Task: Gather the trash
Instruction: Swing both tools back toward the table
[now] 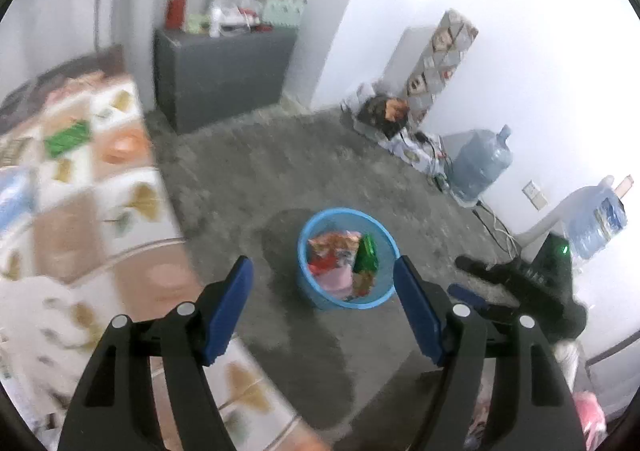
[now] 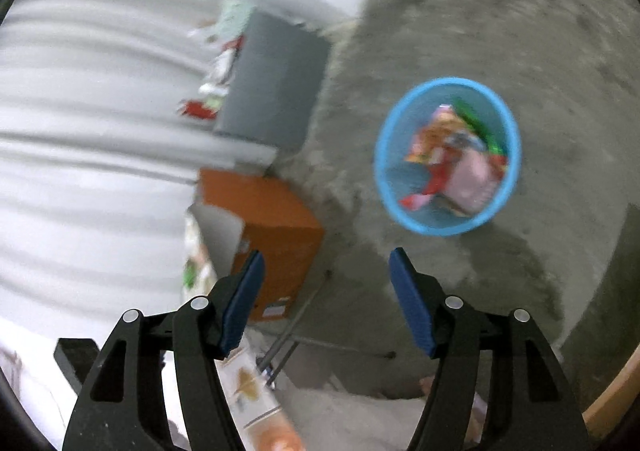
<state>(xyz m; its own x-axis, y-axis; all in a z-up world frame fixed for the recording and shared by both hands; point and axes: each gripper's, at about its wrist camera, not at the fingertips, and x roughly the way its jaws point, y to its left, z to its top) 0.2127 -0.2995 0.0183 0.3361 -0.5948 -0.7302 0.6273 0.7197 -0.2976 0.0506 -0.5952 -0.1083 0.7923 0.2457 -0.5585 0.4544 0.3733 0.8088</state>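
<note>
I am holding my left tongs [image 1: 323,283] wide apart with nothing between them, above the grey floor [image 1: 248,179]. My right tongs [image 2: 326,275] are spreading too, gripping nothing. The wrappers [image 1: 344,263] are lying inside the blue basket [image 1: 306,271], just beyond both.
</note>
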